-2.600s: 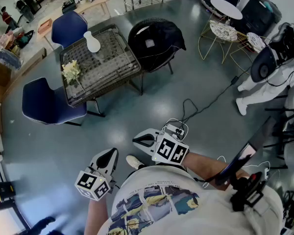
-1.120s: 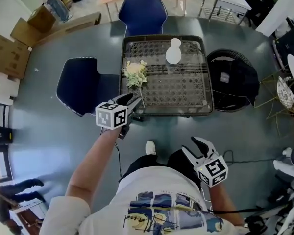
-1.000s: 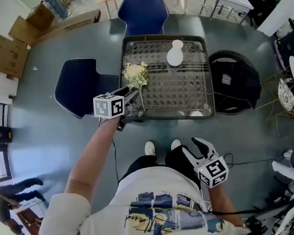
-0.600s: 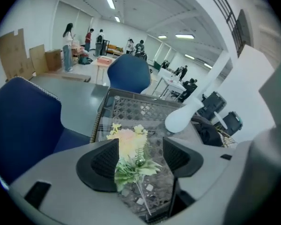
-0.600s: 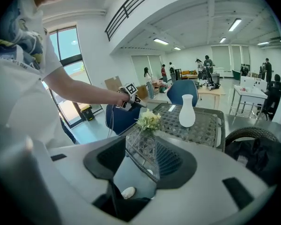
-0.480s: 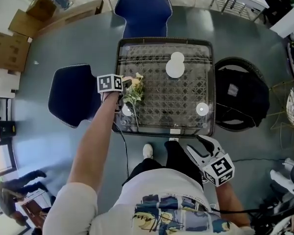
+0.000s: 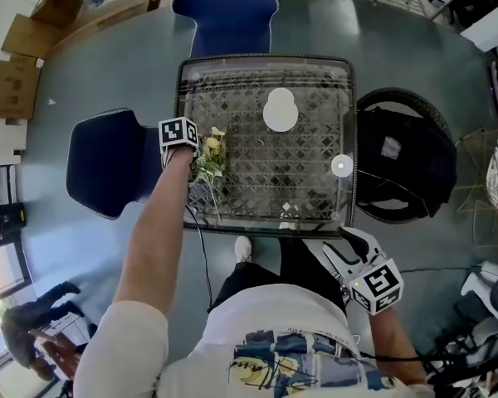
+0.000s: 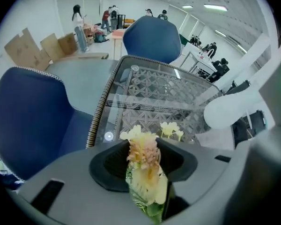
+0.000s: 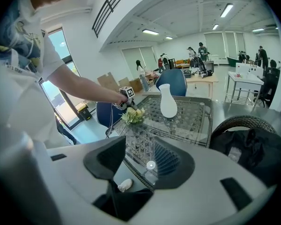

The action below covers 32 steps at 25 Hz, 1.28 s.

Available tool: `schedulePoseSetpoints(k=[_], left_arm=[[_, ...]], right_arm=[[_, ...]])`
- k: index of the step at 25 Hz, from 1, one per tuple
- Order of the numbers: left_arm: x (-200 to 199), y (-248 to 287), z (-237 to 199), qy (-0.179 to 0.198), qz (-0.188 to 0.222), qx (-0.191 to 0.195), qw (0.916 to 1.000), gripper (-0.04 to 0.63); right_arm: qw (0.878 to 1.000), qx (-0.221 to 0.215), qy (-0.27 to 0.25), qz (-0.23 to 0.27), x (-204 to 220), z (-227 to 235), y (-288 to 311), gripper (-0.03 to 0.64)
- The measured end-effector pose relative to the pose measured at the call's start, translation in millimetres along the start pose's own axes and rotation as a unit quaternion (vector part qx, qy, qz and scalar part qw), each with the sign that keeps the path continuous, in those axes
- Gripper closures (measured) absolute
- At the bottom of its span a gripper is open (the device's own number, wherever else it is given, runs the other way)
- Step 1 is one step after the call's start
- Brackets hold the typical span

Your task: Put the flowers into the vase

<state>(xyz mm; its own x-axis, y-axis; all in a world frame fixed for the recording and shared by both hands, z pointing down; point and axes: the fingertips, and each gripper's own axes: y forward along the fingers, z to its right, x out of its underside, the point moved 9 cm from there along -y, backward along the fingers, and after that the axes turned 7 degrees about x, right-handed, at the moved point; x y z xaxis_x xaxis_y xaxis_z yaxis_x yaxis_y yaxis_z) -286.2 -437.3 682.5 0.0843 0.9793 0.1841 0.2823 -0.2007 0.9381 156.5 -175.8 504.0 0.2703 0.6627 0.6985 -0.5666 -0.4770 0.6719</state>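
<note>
**Operator:** Where do the flowers lie?

**Legend:** The flowers (image 7: pixel 210 154) rest on the glass-topped table (image 7: pixel 266 59), near its left rim. Their blossoms point to the far side and their stems trail toward you. Your left claw (image 7: pixel 196 146) points steeply down over them. Its jaws are closing with the blossoms between them, and the pads press against the bunch.

**Operator:** And the vase?

**Legend:** The white vase (image 7: pixel 280 110) stands upright on the far middle of the table, well apart from the flowers. One blue chair (image 7: pixel 224 11) stands beyond the far rim and a second blue chair (image 7: pixel 108 160) stands beside the left rim.

**Operator:** What of my other hand?

**Legend:** Your right claw (image 7: pixel 336 243) hangs off the table's near right corner, close to your body. Its jaws stand apart and grip nothing; only the table's edge and the floor show through the gap.
</note>
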Motion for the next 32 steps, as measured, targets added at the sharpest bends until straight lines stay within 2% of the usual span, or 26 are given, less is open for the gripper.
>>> schedulePoseSetpoints(k=[2, 8, 11, 14, 16, 18, 23, 28, 30, 32], left_arm=[[0.3, -9.8, 3.6, 0.012, 0.013, -0.002, 0.9998, 0.452], [10.8, -69.9, 21.6, 0.048, 0.090, 0.012, 0.9947, 0.481], [10.8, -115.7, 36.6, 0.079, 0.150, 0.016, 0.9855, 0.485], [9.9, -165.5, 59.0, 0.117, 0.210, 0.018, 0.9704, 0.486], [6.2, -197.5, 78.3, 0.140, 0.253, 0.018, 0.9570, 0.486], [1.3, -228.9, 100.0, 0.163, 0.299, 0.024, 0.9398, 0.486], [-24.1, -300.0, 167.5, 0.228, 0.403, 0.056, 0.8847, 0.486], [-46.2, -332.5, 232.6, 0.289, 0.463, 0.068, 0.8348, 0.486], [-54.1, -337.2, 253.6, 0.306, 0.481, 0.068, 0.8189, 0.486], [-60.1, -337.6, 270.1, 0.312, 0.497, 0.075, 0.8064, 0.486]], right_arm=[[1.000, -0.004, 0.001, 0.004, -4.0, 6.1, 2.2, 0.439], [0.999, -0.024, -0.010, 0.031, -22.6, 11.9, 11.6, 0.439], [0.998, -0.037, -0.020, 0.043, -31.3, 13.1, 16.8, 0.439], [0.997, -0.045, -0.032, 0.052, -38.6, 13.5, 17.3, 0.439], [0.996, -0.050, -0.040, 0.060, -42.6, 15.8, 15.8, 0.439], [0.995, -0.051, -0.047, 0.068, -44.3, 18.1, 14.3, 0.439], [0.994, -0.046, -0.059, 0.083, -50.2, 27.2, 8.7, 0.439], [0.993, -0.027, -0.062, 0.093, -47.7, 34.7, -2.7, 0.439], [0.993, -0.017, -0.059, 0.098, -48.5, 39.2, -9.8, 0.439], [0.993, -0.006, -0.054, 0.100, -46.1, 44.2, -16.5, 0.439]])
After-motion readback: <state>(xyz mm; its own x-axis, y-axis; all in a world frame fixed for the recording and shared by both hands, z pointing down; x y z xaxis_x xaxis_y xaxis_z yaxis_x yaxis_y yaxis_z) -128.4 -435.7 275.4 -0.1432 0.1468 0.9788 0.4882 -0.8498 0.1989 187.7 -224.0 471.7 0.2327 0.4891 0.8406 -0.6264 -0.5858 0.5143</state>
